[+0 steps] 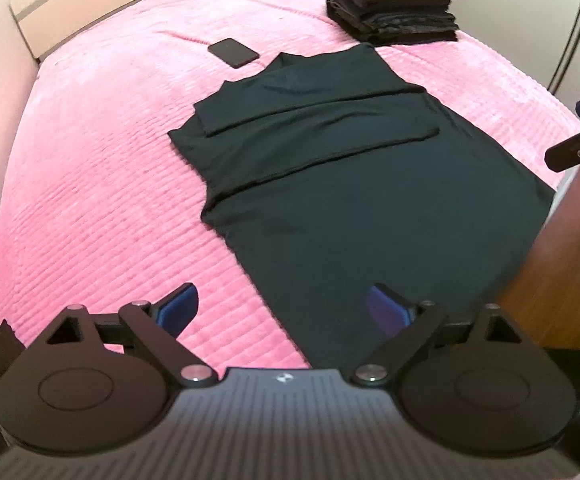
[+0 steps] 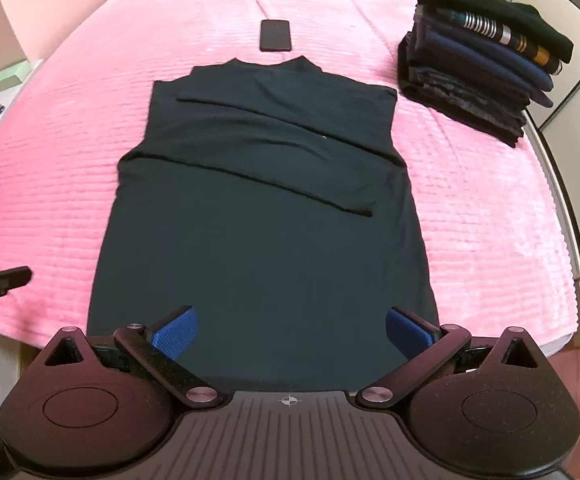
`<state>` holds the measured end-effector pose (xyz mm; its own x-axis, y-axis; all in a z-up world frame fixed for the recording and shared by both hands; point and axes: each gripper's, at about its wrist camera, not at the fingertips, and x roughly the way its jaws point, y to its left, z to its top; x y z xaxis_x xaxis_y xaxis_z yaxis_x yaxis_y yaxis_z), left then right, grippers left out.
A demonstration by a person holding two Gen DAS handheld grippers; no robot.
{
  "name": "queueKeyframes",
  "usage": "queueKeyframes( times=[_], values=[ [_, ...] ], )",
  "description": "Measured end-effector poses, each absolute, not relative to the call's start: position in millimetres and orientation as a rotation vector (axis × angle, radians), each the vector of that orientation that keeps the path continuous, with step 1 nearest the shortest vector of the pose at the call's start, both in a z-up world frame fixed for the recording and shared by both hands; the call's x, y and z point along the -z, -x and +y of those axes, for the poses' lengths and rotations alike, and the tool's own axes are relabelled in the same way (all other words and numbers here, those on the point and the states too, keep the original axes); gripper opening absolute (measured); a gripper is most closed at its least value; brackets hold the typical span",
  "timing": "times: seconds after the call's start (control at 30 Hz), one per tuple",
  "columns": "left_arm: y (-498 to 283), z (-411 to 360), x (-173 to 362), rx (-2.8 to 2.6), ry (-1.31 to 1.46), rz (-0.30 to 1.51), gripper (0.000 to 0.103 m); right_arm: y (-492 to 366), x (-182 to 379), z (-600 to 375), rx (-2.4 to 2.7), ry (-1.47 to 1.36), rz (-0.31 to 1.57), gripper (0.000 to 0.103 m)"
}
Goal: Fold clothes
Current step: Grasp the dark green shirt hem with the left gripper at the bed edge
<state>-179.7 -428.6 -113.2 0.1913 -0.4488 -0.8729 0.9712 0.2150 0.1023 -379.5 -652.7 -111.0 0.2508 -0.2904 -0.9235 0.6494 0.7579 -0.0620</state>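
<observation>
Looking at this from my end, the shirt (image 2: 266, 208) is laid flat on the pink bed (image 2: 469, 208), collar at the far end by the phone (image 2: 276, 35), hem at the near edge right under me. Both sleeves are already crossed over the chest, so it's basically a long dark rectangle now.

What the next move turns on: the long axis runs straight away from both grippers, hem near, collar far. So I reckon the next fold goes lengthwise, hem carried up toward the collar, and that means grabbing the 2 hem corners.

The right gripper (image 2: 291, 330) is sitting over the hem, both blue pads spread wide with nothing in them, and the cloth fills the whole gap between them. Its right pad is close to the right hem corner. The left gripper (image 1: 282, 308) is wide too and empty, straddling the shirt's left edge: 1 pad over pink bed, the other over dark cloth. So each one is near its own corner, no crossing over needed.

Neither looks to be touching fabric yet, though I can't really tell height from these fisheye views.

The stack (image 2: 477, 76) of folded stuff is off to the far right, well clear of the shirt. That's probably where this one ends up.
</observation>
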Motion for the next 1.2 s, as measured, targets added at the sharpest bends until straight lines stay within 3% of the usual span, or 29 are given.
queueKeyframes(
  times=[0.3,0.5,0.9,0.97,1.1,1.2],
  values=[
    [201.4,-425.7,124.7,1.133,-0.818,0.812,0.090,413.9,116.8,-662.0,0.621,-0.362,1.161,0.103],
    [236.7,-425.9,142.8,1.133,-0.911,0.684,0.090,451.4,131.1,-689.0,0.510,-0.255,1.151,0.103],
    [360.8,-427.8,274.2,1.244,-1.417,0.468,0.084,518.0,228.0,-720.5,0.210,-0.021,1.261,0.103],
    [372.0,-423.7,303.4,1.263,-1.509,0.402,0.081,522.9,238.4,-718.7,0.195,-0.008,1.273,0.103],
    [370.3,-422.2,339.2,1.235,-1.612,0.289,0.050,525.9,246.5,-715.2,0.197,-0.022,1.280,0.103],
    [358.7,-424.7,344.1,1.249,-1.601,0.299,0.053,525.5,251.3,-710.5,0.201,-0.029,1.280,0.103]
  ],
)
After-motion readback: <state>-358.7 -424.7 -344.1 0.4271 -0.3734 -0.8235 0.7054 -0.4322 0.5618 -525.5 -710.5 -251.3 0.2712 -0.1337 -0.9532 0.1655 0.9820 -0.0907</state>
